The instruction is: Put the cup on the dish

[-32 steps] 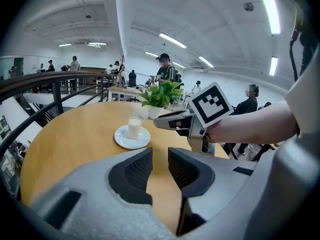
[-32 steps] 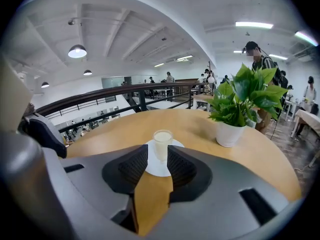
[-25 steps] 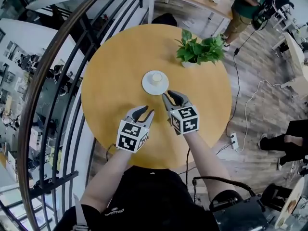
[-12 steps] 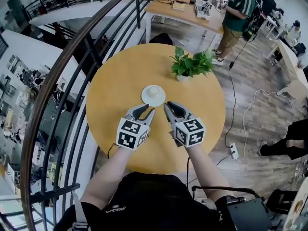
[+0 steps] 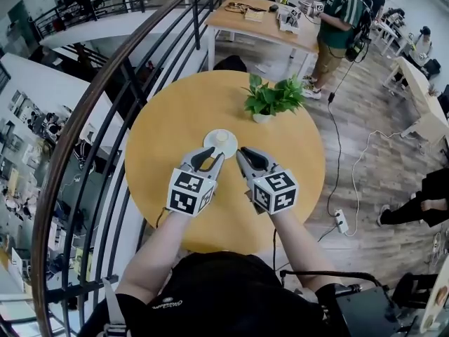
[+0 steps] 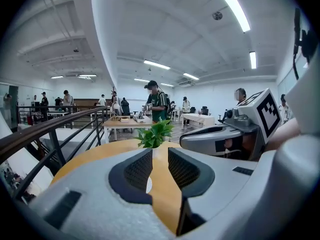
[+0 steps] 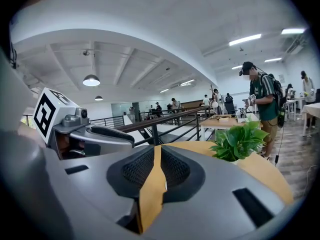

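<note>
Two tools hover side by side above the round yellow surface (image 5: 175, 118), near the white cup (image 5: 223, 138), which stands on its dish (image 5: 211, 145). The left hand-held gripper (image 5: 214, 156) has its jaws apart and empty. The right hand-held gripper (image 5: 243, 156) has just been closing and is now shut on nothing. A potted plant (image 5: 270, 97) stands beyond the dish, and a railing (image 5: 105, 118) curves along the left.

Your left gripper (image 5: 212, 157) and right gripper (image 5: 243, 157) are held side by side, just apart, ahead of your torso. Both point away from you and tilt slightly downward. Your left forearm (image 5: 165, 248) and right forearm (image 5: 298, 241) are bare, extended forward and converging toward the grippers. The left gripper's jaws stand apart with nothing gripped. The right gripper's jaws have just been closing and now sit together, with nothing between them.
</note>
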A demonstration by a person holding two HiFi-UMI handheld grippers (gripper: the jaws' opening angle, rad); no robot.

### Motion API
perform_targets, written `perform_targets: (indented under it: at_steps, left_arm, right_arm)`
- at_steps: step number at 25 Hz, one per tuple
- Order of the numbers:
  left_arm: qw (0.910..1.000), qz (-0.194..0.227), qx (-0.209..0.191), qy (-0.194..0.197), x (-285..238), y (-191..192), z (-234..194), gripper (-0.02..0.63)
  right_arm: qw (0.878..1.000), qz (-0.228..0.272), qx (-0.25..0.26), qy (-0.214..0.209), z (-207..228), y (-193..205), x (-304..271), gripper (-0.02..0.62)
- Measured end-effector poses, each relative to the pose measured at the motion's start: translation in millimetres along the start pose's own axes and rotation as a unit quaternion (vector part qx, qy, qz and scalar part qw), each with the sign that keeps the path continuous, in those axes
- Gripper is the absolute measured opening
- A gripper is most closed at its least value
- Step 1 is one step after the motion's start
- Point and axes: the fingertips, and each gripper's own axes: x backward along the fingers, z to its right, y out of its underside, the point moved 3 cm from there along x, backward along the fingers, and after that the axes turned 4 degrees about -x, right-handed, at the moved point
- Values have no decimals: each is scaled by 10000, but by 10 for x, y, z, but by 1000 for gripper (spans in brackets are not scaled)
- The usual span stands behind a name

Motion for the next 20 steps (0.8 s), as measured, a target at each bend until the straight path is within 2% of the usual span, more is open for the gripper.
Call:
perform_targets:
  at_steps: [20]
  left_arm:
    - [9999, -134, -45, -97, -6, 45, -72, 100]
  right_arm:
    - [9997, -235, 19, -97, -24, 104, -18, 43]
